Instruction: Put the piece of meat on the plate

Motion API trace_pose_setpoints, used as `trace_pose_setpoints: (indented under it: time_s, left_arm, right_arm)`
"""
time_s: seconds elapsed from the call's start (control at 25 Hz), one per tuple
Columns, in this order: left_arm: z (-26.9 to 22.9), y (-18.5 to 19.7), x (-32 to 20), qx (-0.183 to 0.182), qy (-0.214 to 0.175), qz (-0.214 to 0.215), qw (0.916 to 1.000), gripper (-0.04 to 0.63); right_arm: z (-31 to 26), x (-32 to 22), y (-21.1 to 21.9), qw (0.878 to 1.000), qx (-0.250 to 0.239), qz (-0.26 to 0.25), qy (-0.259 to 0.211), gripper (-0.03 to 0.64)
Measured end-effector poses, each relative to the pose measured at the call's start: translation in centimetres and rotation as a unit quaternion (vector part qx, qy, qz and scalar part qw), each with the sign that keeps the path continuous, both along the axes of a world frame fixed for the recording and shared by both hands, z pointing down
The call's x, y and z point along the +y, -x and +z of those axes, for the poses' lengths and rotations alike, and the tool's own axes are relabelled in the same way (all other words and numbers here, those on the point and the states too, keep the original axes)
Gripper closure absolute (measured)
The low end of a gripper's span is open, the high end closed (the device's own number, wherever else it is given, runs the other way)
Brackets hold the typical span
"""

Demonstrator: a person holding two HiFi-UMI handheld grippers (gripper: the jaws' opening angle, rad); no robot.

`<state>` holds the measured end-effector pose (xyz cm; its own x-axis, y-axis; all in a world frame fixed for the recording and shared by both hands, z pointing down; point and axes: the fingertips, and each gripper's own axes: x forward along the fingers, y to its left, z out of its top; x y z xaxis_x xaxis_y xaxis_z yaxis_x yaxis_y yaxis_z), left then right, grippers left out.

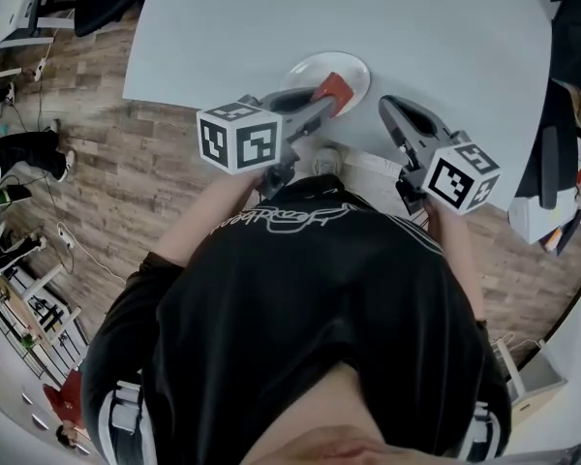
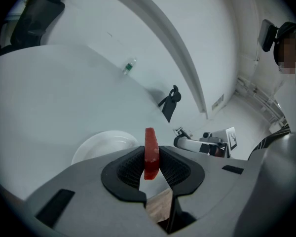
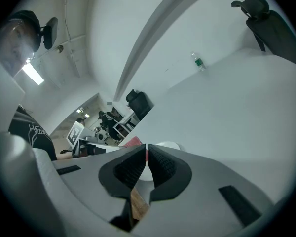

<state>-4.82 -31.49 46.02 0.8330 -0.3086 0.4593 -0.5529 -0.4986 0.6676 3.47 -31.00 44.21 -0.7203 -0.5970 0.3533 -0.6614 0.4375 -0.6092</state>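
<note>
A red piece of meat [image 1: 337, 89] [image 2: 151, 152] stands on edge between the pads of my left gripper [image 1: 327, 96] [image 2: 151, 156], which is shut on it. In the head view it hangs over the near rim of the white plate [image 1: 353, 65]. From the left gripper view the plate [image 2: 104, 144] lies just beyond and left of the jaws. My right gripper [image 1: 388, 106] [image 3: 147, 154] hovers to the right of the plate, jaws together with nothing between them. Its view shows the plate [image 3: 168, 146] and a bit of the meat [image 3: 133, 142] past its tips.
The plate sits near the front edge of a large white table [image 1: 426, 27]. A small bottle [image 2: 129, 67] [image 3: 198, 61] lies far across it. Dark chairs [image 2: 39, 9] [image 3: 264, 16] stand at the far side. Wooden floor [image 1: 126, 172] lies to the left.
</note>
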Motion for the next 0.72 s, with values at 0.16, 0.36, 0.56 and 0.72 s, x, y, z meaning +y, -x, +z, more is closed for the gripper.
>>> trace_pose_setpoints:
  time_s: [0.16, 0.36, 0.56, 0.72]
  left_arm:
    - [1.7, -0.1, -0.2, -0.011, 0.003, 0.009, 0.9999, 0.503]
    - [2.9, -0.2, -0.2, -0.013, 0.008, 0.011, 0.9998, 0.503]
    - [4.2, -0.1, -0.3, -0.026, 0.009, 0.014, 0.9995, 0.503]
    - [5.0, 0.1, -0.5, -0.026, 0.022, 0.012, 0.9993, 0.503]
  right_arm:
    - [1.2, 0.3, -0.1, 1.0, -0.001, 0.006, 0.014, 0.597]
    - [2.4, 0.5, 0.0, 1.0, 0.008, 0.01, 0.023, 0.597]
    - [3.2, 0.8, 0.1, 0.999, 0.009, 0.01, 0.032, 0.597]
    - [3.7, 1.1, 0.1, 0.999, 0.009, 0.009, 0.037, 0.597]
